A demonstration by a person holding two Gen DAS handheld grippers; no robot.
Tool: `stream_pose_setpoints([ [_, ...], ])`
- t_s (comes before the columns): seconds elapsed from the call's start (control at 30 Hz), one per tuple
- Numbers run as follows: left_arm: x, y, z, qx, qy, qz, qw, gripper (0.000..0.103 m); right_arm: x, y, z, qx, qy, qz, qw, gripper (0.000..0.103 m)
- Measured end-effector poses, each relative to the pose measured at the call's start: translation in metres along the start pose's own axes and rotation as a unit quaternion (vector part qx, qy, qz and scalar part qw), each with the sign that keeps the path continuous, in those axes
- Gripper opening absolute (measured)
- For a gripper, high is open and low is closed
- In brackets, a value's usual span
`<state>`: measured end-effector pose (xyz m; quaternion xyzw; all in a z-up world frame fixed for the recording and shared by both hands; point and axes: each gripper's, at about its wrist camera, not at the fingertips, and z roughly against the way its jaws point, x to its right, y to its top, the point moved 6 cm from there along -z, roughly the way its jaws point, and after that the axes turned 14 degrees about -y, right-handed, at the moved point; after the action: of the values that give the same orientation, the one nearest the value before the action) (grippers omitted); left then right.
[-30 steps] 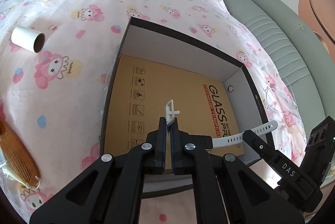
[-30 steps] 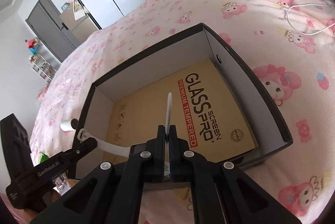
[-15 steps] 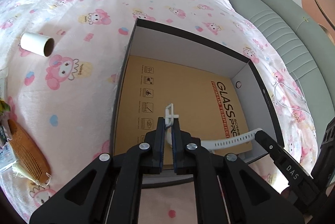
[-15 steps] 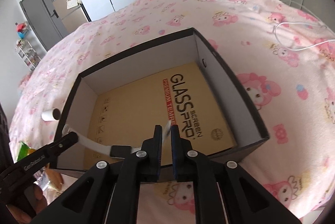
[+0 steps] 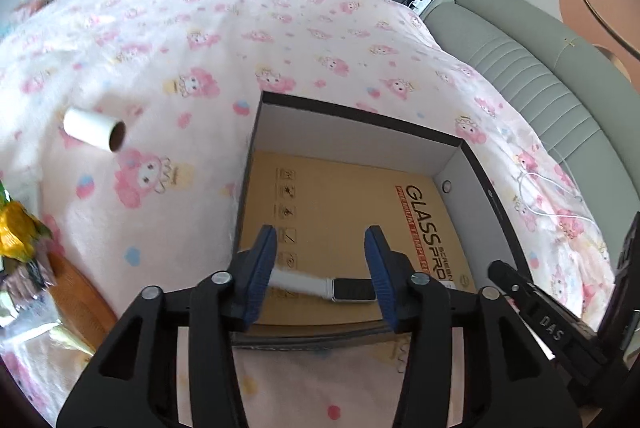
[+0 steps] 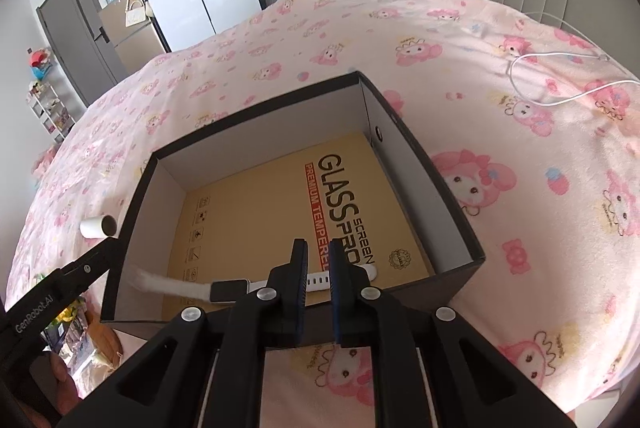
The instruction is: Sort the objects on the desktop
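A smartwatch (image 5: 354, 289) with a white strap lies flat in the black box (image 5: 360, 116), on the tan GLASS PRO package (image 5: 340, 196), near the box's front wall. My left gripper (image 5: 320, 230) hovers above it. Its jaws are opening and stand well apart, touching nothing. In the right wrist view the watch (image 6: 229, 290) stretches across the box (image 6: 256, 108) floor. My right gripper (image 6: 318, 243) is just above the strap's right end with a narrow gap between its blue pads, which do not press on the strap.
A white cardboard roll (image 5: 94, 130) lies on the pink patterned bedspread left of the box. A wooden comb (image 5: 80, 292) and a yellow wrapper (image 5: 18, 232) sit at the near left. A white cable (image 6: 560, 84) lies right of the box, before the grey padded headboard (image 5: 540, 68).
Both grippers held the watch's strap ends above the box. Both have let go, and the watch now lies on the package. The left jaws spread wide and rose; the right parted slightly.
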<state>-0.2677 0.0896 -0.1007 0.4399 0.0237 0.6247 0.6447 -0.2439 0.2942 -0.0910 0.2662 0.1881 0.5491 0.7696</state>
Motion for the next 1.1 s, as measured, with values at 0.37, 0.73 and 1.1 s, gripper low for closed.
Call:
stream_pose_setpoints([
  [0.37, 0.01, -0.005, 0.046, 0.031, 0.013, -0.041, 0.9986, 0.045, -0.012, -0.002, 0.043, 0.024, 0.007, 0.008, 1.0, 0.023],
  [0.73, -0.007, -0.046, 0.138, 0.046, 0.072, -0.076, 0.9934, 0.046, -0.06, -0.051, 0.113, 0.049, 0.046, 0.035, 0.997, 0.042],
  [1.1, -0.026, -0.092, 0.194, 0.054, 0.111, -0.066, 0.9901, 0.047, -0.105, -0.128, 0.13, 0.024, 0.066, 0.087, 0.994, 0.043],
])
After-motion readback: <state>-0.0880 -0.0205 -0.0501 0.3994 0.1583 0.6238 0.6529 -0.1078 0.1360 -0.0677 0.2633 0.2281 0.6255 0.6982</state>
